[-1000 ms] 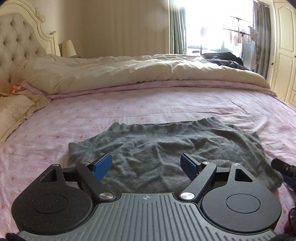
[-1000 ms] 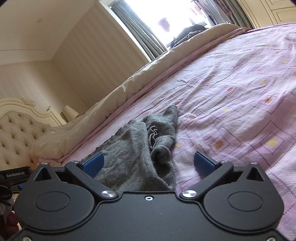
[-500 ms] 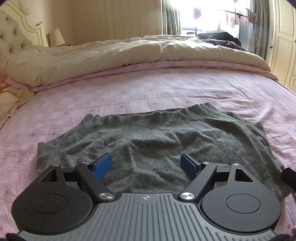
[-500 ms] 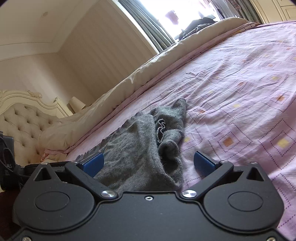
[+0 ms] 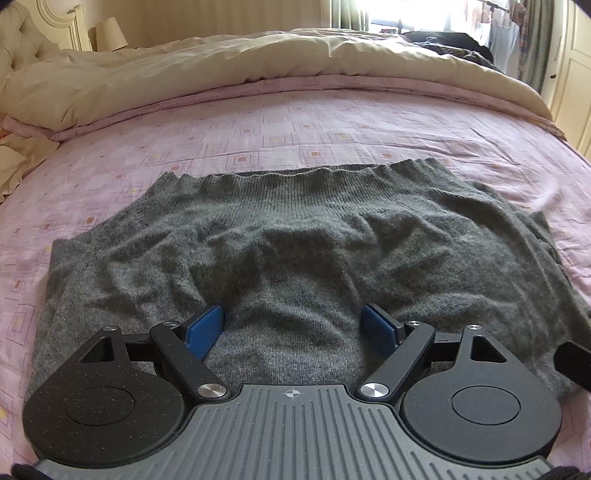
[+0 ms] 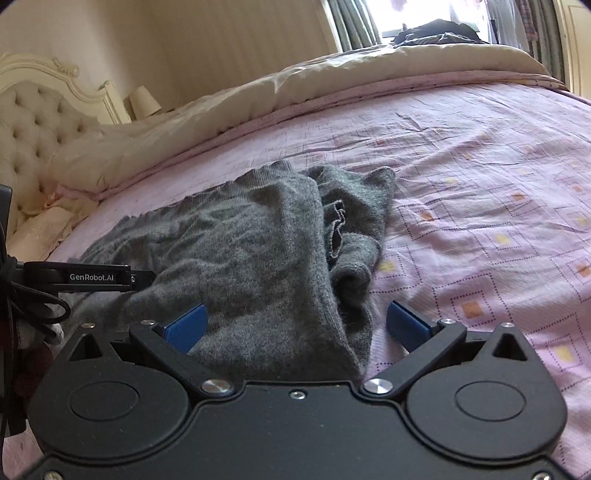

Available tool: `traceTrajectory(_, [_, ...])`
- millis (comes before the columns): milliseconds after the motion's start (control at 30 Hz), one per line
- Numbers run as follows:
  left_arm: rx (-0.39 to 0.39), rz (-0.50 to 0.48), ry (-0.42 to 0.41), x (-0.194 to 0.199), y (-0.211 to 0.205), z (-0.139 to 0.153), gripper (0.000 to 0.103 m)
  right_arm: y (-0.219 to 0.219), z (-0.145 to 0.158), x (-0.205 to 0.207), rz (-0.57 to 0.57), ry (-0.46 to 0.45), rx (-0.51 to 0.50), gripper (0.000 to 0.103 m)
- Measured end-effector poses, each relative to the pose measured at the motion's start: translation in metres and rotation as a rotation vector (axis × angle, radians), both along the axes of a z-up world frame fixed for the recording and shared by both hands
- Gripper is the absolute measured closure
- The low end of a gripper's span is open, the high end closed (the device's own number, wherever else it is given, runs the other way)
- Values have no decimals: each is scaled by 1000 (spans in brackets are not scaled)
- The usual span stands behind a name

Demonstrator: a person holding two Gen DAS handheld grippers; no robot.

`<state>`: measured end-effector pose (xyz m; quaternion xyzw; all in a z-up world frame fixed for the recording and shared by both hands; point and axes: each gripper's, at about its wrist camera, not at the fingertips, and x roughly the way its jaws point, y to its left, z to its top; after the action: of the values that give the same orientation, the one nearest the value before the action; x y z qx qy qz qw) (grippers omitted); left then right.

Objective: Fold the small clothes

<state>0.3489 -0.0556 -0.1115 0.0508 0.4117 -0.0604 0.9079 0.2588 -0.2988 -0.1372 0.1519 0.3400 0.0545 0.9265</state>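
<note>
A: On the bed (image 5: pixel 280 122), left view first: what lies there?

B: A grey knit (image 5: pixel 295 236), spread flat and wrinkled on a pink sheet printed with squares, ribbed hem at its far edge. Behind it a cream duvet (image 5: pixel 207 70) is bunched up, with a lamp (image 5: pixel 109 33) and tufted headboard far left and a bright window beyond.

A: And the left gripper (image 5: pixel 293 326)?

B: Jaws wide, blue pads low over the knit's near part, cloth between them, nothing pinched.

A: Right view?

B: Same knit (image 6: pixel 236 251), seen from its side, with a fold and a rolled cuff bunched at the right edge. The right gripper (image 6: pixel 295 325) stands wide open astride that edge, gripping nothing. The left gripper's black side (image 6: pixel 92 277) shows at left.
</note>
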Motion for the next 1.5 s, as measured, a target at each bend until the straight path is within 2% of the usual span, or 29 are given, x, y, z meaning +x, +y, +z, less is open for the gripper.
traceTrajectory(367, [6,4,10,3,-1,-1,19,-35,6,53,75,135,231,0])
traceTrajectory(600, [0,3,15,2,-1,-2,20,-60,-7,75,58,153,456,0])
traceTrajectory(667, [-5,2,21,3,0,-1,20,-64,-10,78,63,152,492,0])
traceTrajectory(933, [-55,27,25,29,7,14,21,-64,-13,89,98,142,515,0])
traceTrajectory(1100, [-39,85,37,55,9,3,21,-65,-12,90,106,129,511,0])
traceTrajectory(1267, [-24,90,28,60,1,-3,16,-62,-10,87,99,132,496,0])
traceTrajectory(1333, [-28,87,28,59,3,-2,17,-57,-8,87,98,141,478,5])
traceTrajectory(1367, [-40,86,28,57,5,1,18,-54,-7,87,100,149,462,19])
traceTrajectory(1400, [-58,90,27,53,9,5,22,-49,-6,88,102,166,442,39])
traceTrajectory(1467, [-98,102,22,44,20,13,24,-39,-5,88,95,185,389,56])
traceTrajectory(1500, [-122,104,16,34,28,18,24,-34,-3,87,87,183,347,61])
